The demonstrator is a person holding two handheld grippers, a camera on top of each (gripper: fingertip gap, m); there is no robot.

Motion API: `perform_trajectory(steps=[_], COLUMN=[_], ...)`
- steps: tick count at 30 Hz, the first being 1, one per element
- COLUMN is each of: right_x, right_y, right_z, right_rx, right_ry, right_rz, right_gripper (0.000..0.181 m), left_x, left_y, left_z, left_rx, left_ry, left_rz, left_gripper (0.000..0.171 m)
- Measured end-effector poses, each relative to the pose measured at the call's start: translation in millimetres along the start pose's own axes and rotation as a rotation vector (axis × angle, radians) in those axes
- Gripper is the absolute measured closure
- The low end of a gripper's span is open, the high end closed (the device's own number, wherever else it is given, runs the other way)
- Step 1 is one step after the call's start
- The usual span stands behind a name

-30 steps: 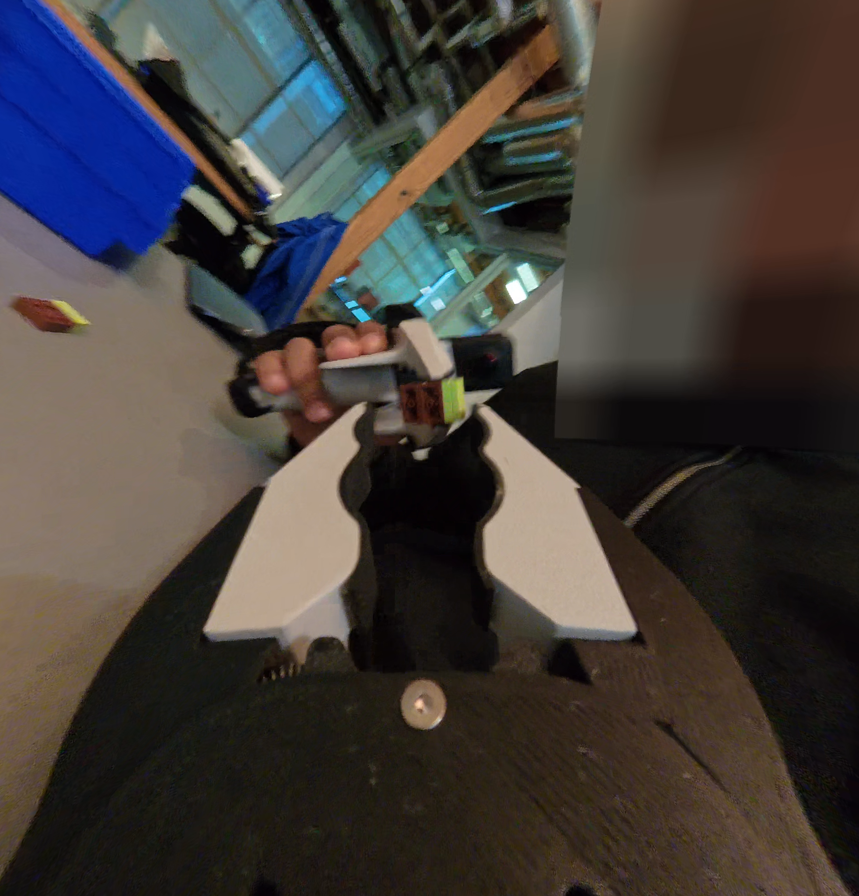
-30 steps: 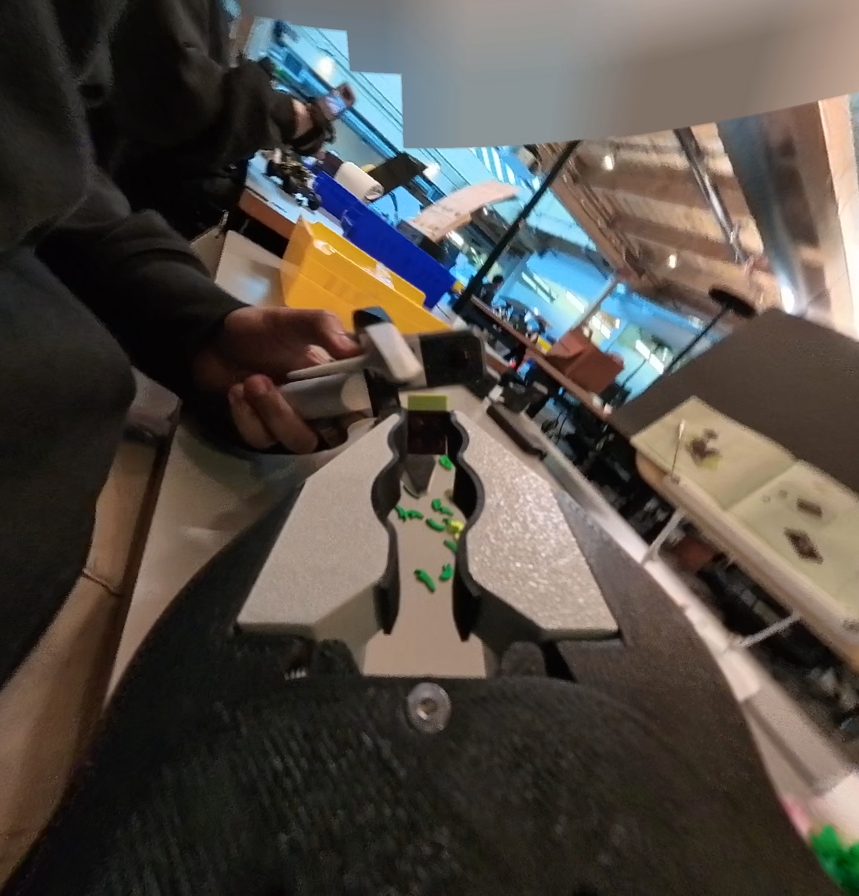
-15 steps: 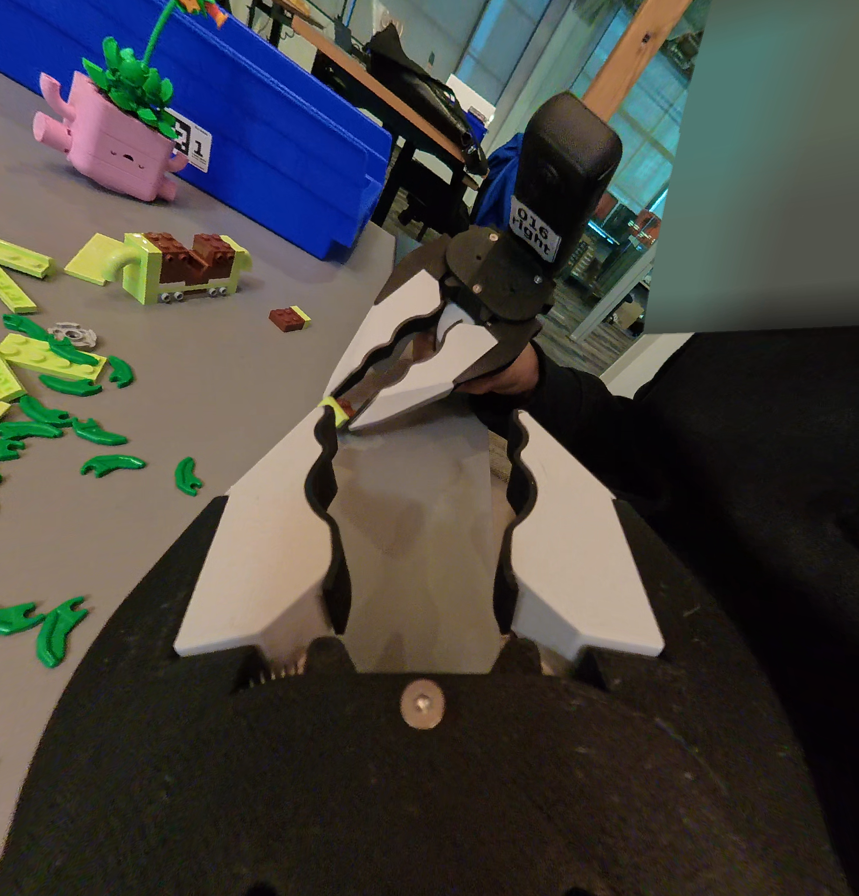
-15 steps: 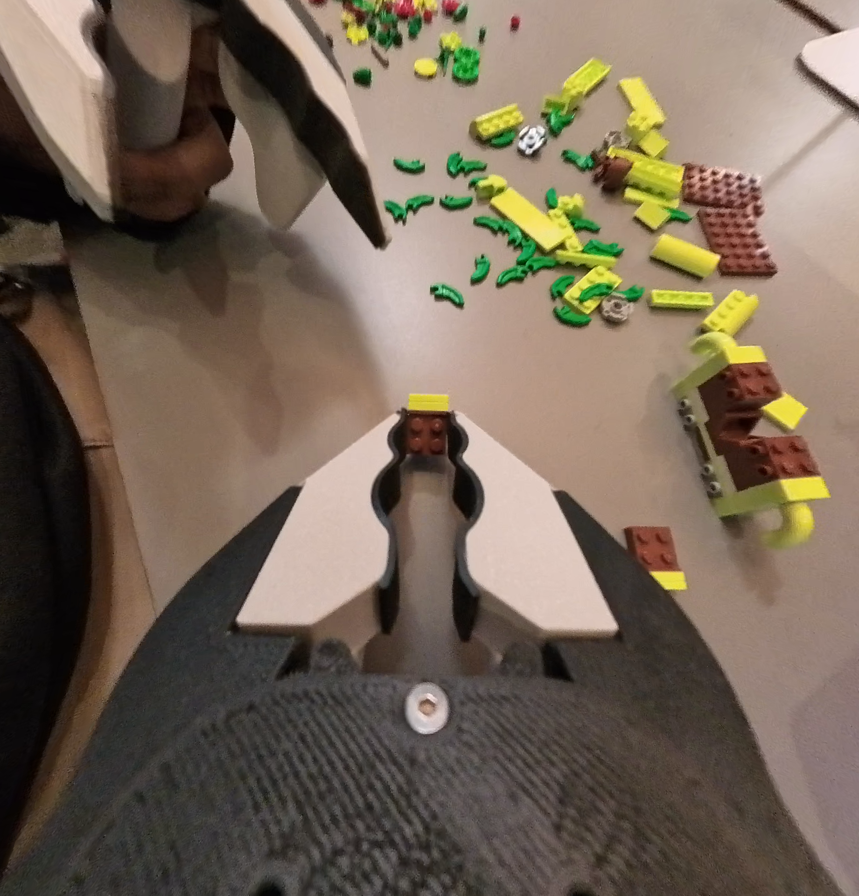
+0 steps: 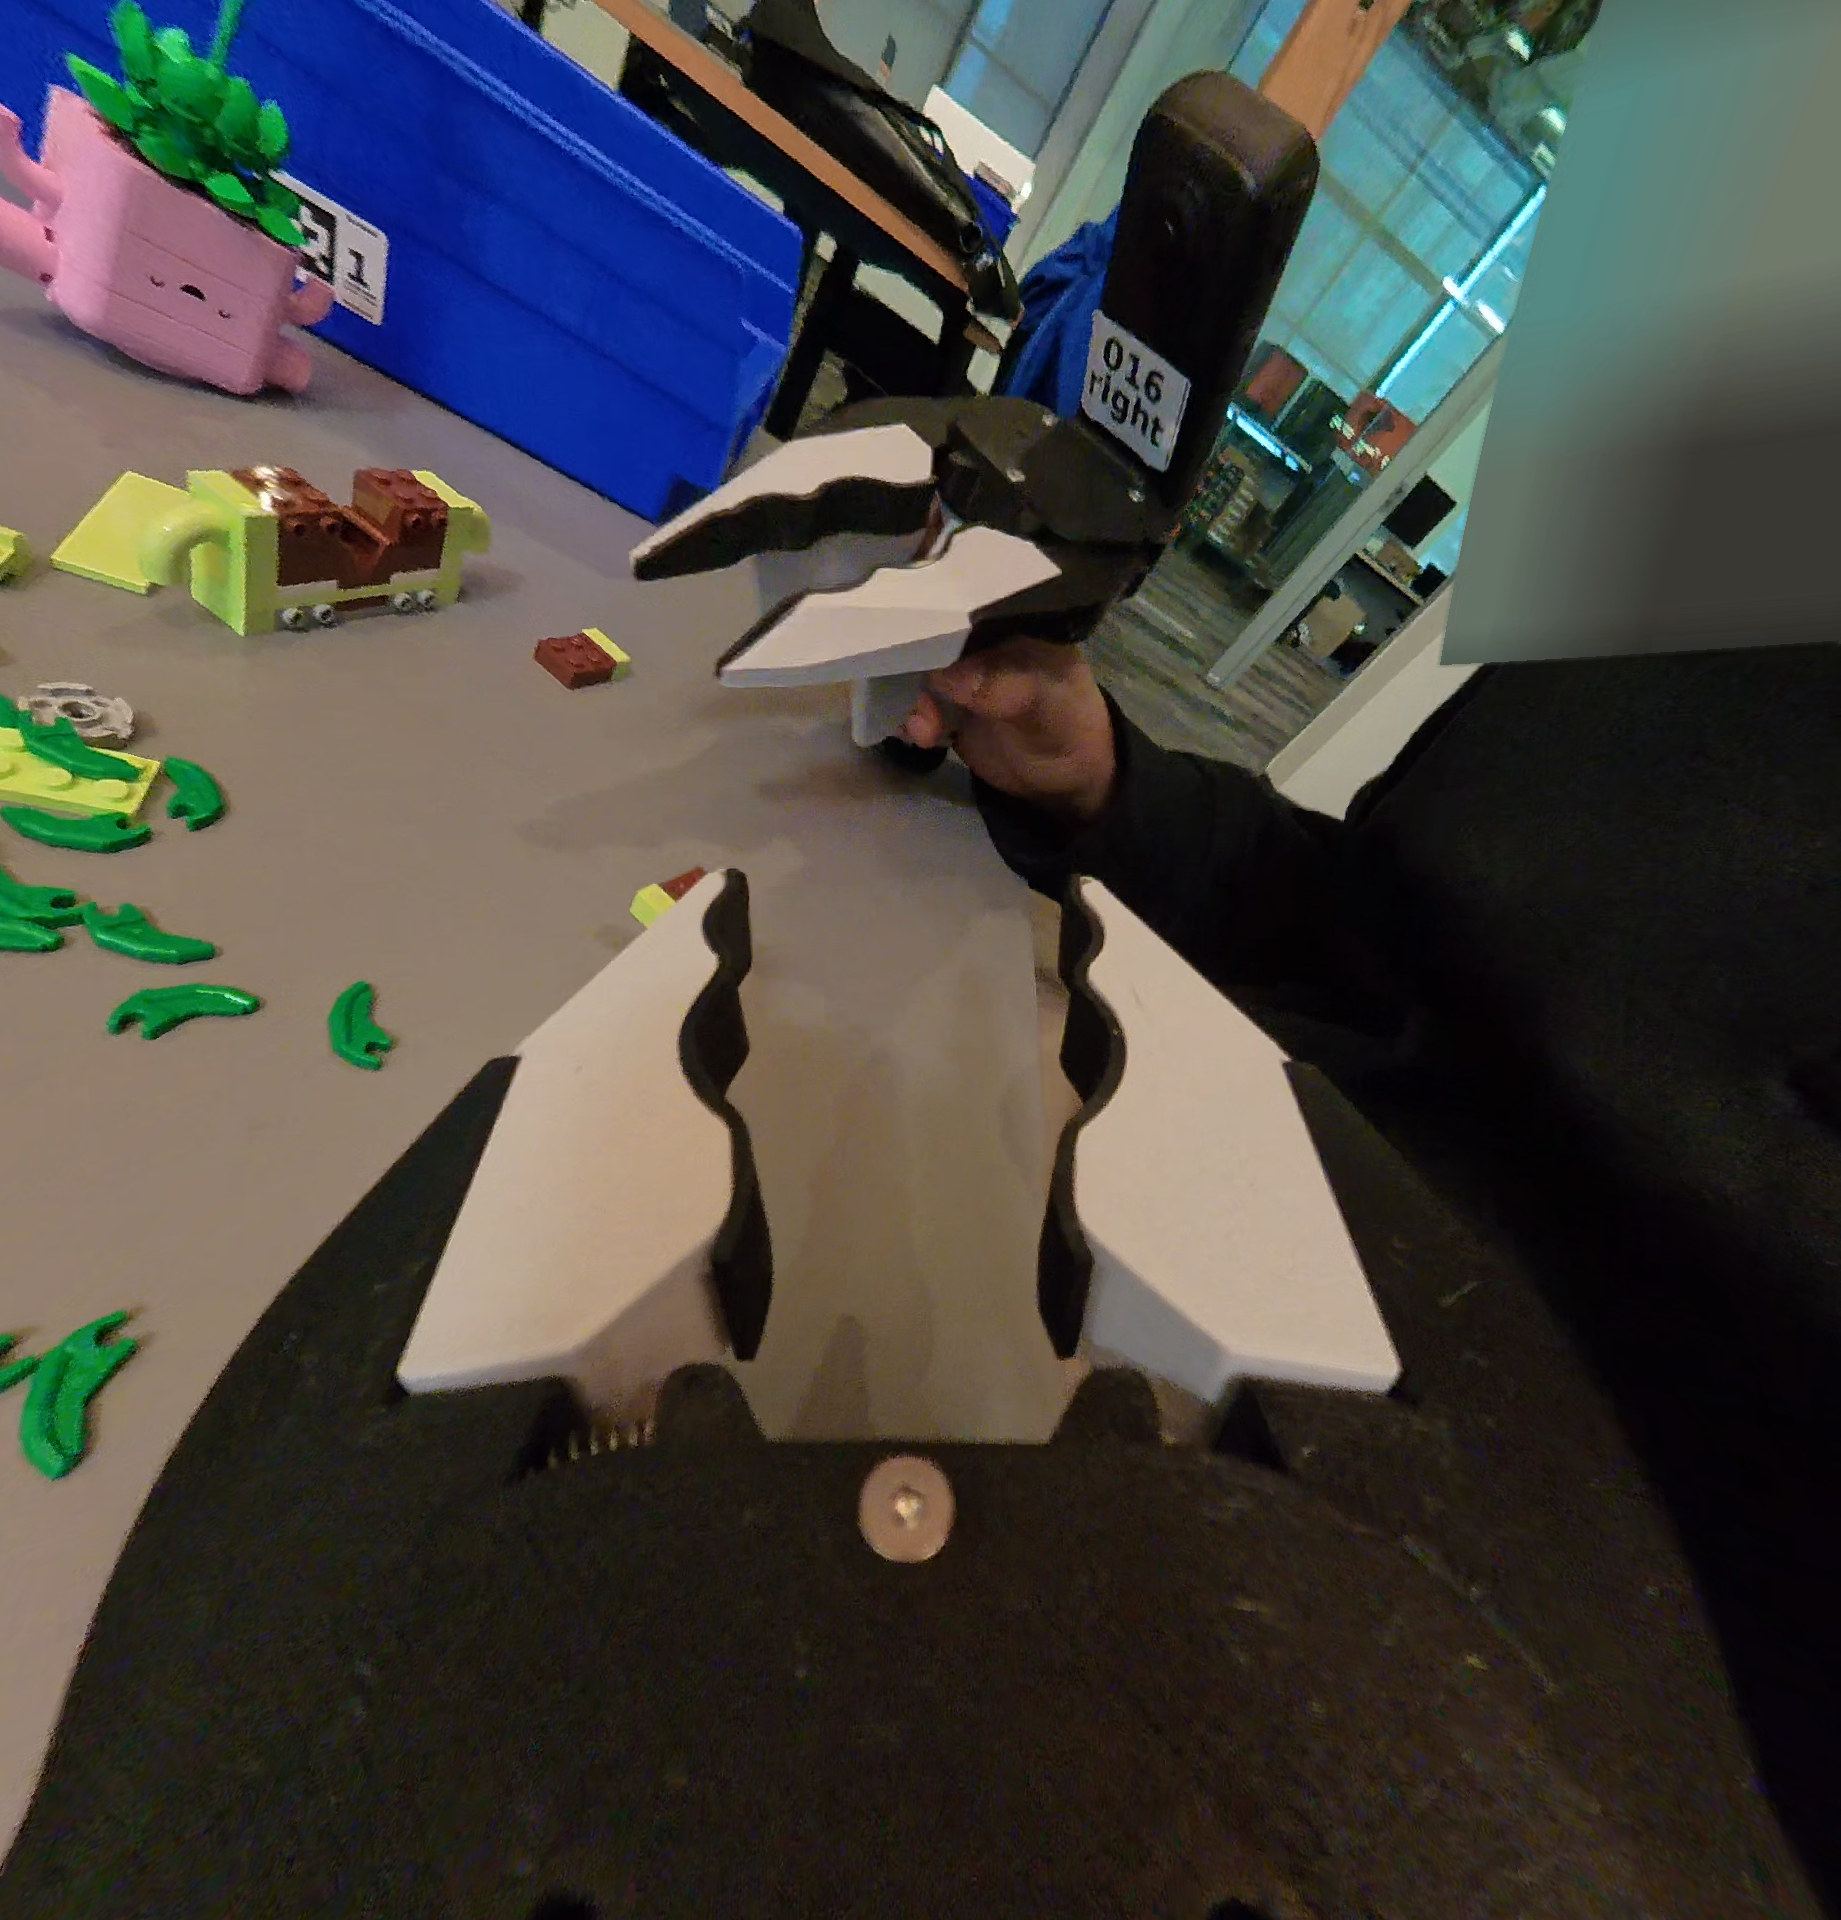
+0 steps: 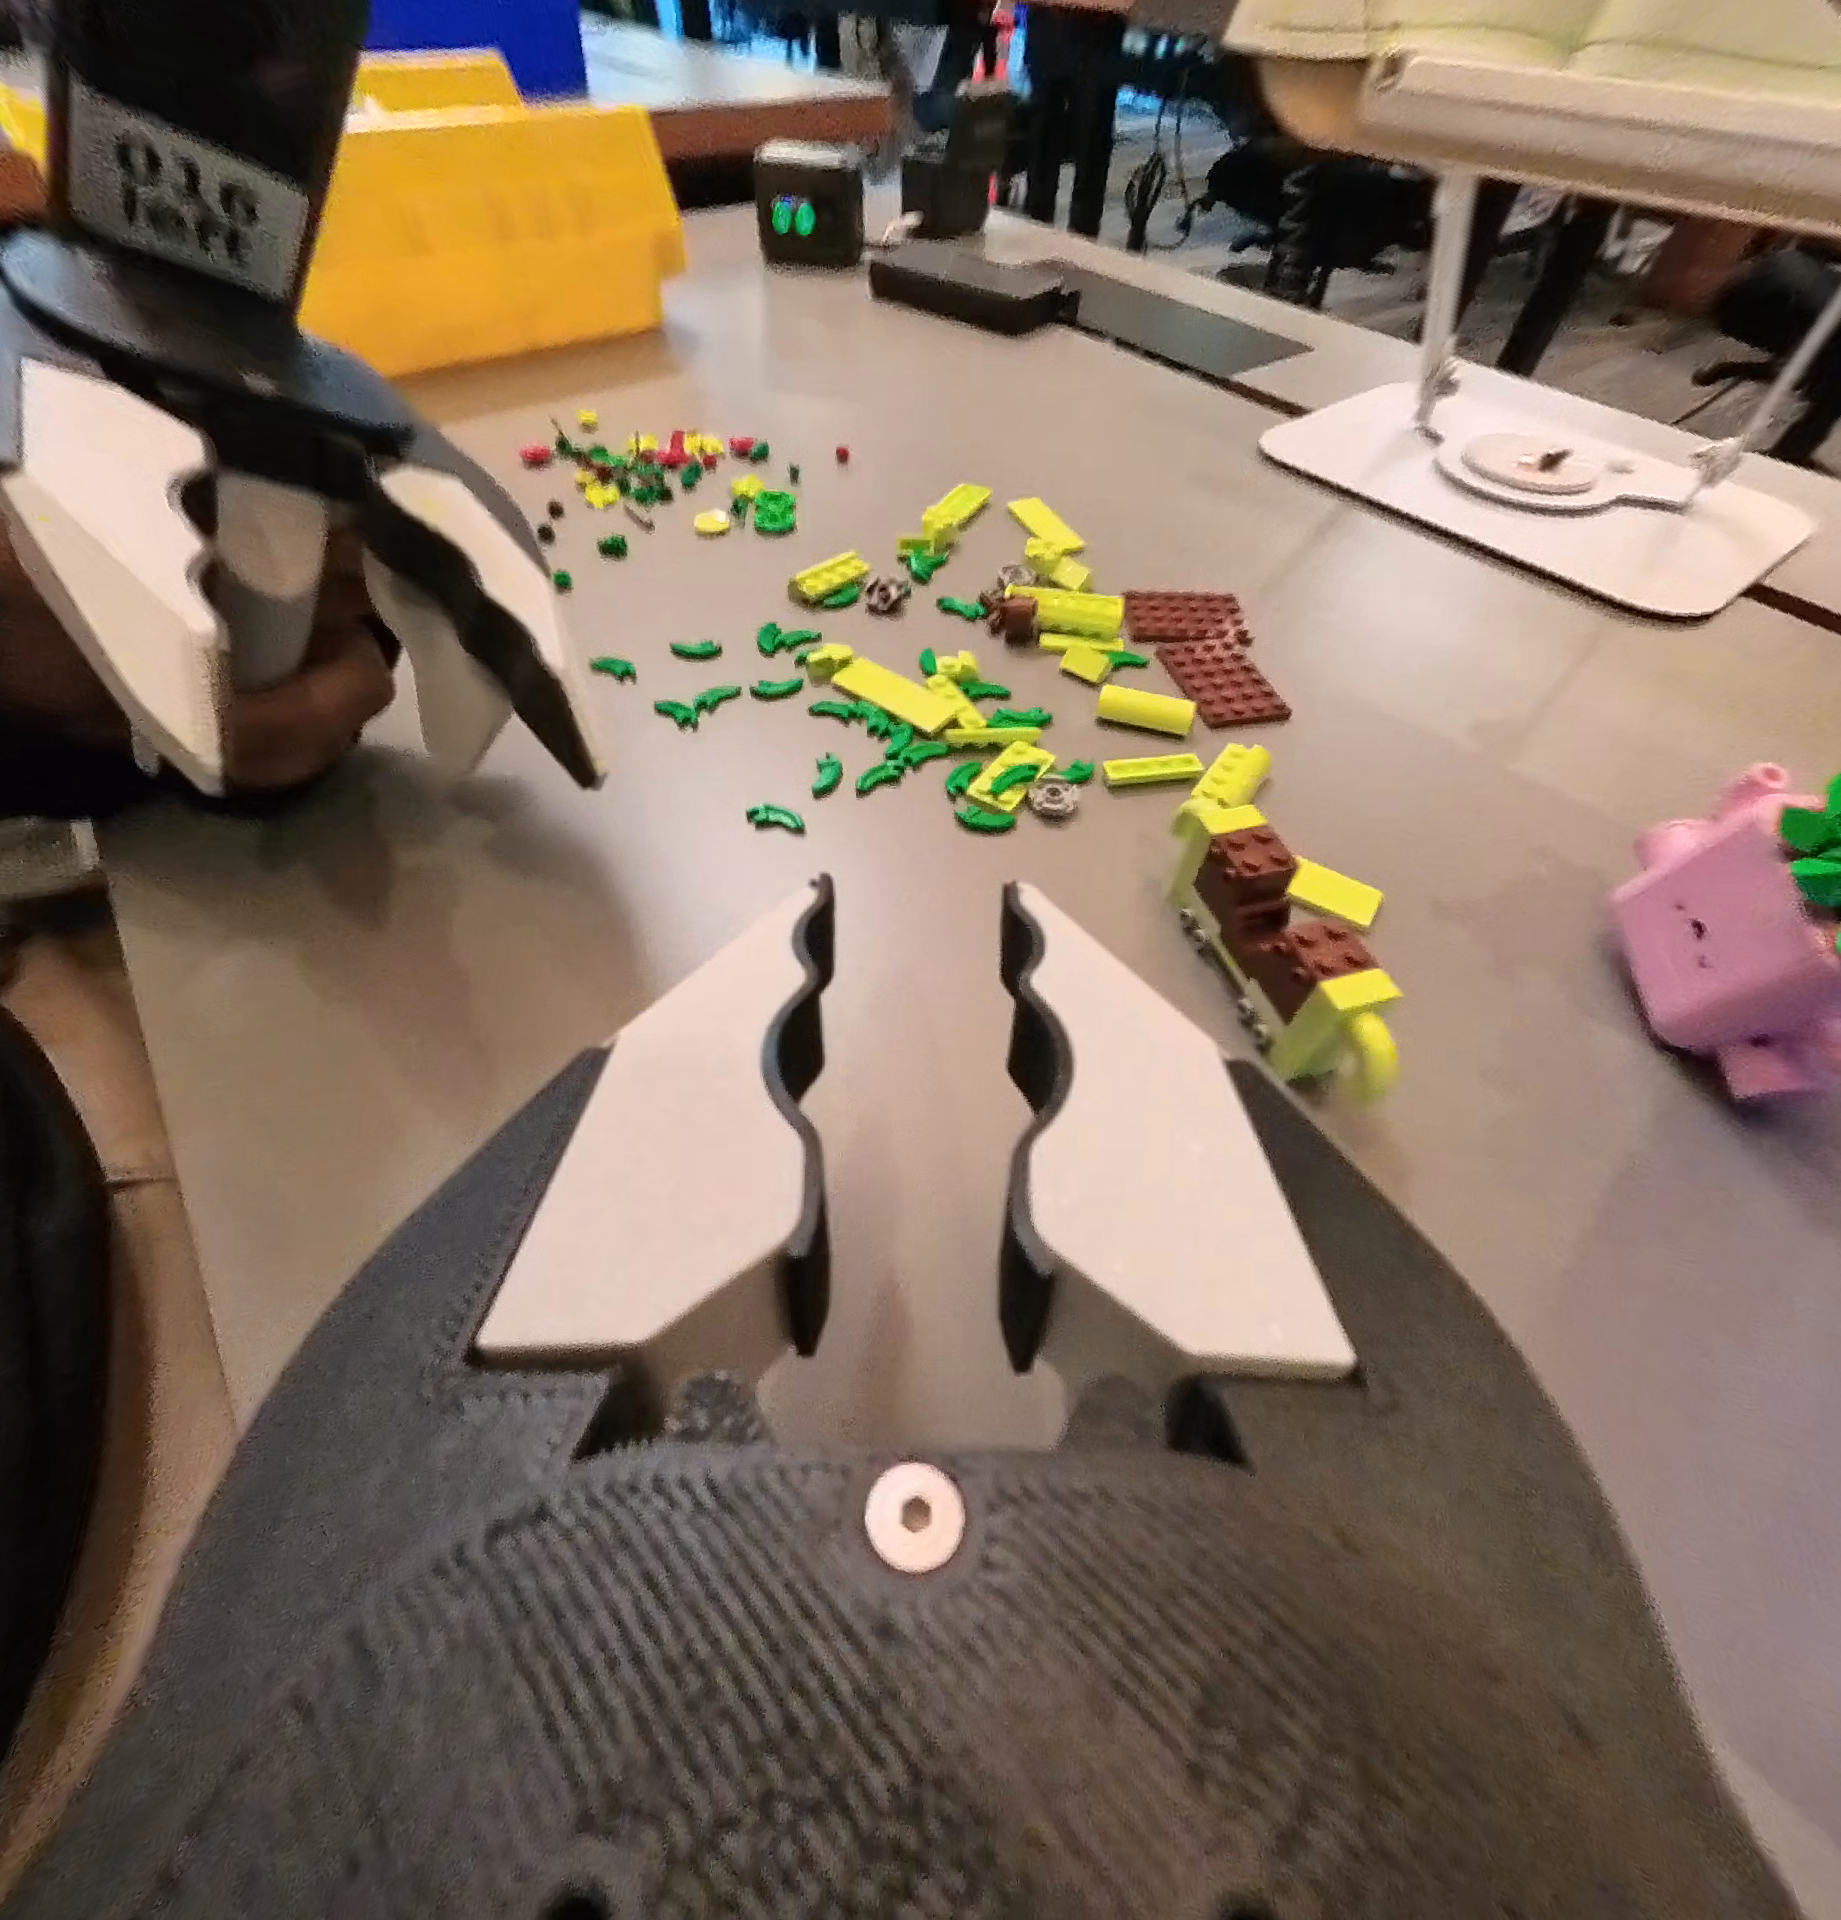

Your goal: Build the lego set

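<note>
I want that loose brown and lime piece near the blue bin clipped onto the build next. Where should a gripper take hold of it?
The small brown and lime piece lies flat, alone on the table. Probably come from above, fingers on its two long sides; nothing crowds it.

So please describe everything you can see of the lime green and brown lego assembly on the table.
The lime green and brown lego assembly is a long lime frame filled with studded brown bricks, glossy plastic. A curved lime handle arches from each end, and small grey studs line one long side. It rests on the grey table, with a flat lime plate beside it, untouched by either gripper.
</note>
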State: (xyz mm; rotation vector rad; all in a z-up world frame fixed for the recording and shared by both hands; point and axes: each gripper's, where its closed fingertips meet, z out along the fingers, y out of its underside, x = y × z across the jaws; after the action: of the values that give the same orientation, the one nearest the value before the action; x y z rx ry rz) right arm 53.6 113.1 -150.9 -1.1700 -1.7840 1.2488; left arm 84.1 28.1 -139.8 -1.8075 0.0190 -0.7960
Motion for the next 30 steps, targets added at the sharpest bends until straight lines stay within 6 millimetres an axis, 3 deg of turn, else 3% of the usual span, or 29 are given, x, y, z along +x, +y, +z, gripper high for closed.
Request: perform_trajectory(steps=[7,25,30], right_x=[-13,-12,-1], right_y=[20,14,8], right_z=[17,14,10], right_rx=[-0.151,-0.111,-0.071], right_ry=[0.032,0.044,0.117], right_rz=[-0.190,-0.192,-0.176], right_gripper=[0.152,0.160,0.148], left_x=[2,6,4], left_y=[18,19,17], left_z=[15,18,17], left_rx=[-0.140,-0.154,-0.140], left_ry=[-0.026,-0.035,-0.035], left_rz=[0.068,0.130,0.112], left_gripper=[0.114,0.120,0.120])
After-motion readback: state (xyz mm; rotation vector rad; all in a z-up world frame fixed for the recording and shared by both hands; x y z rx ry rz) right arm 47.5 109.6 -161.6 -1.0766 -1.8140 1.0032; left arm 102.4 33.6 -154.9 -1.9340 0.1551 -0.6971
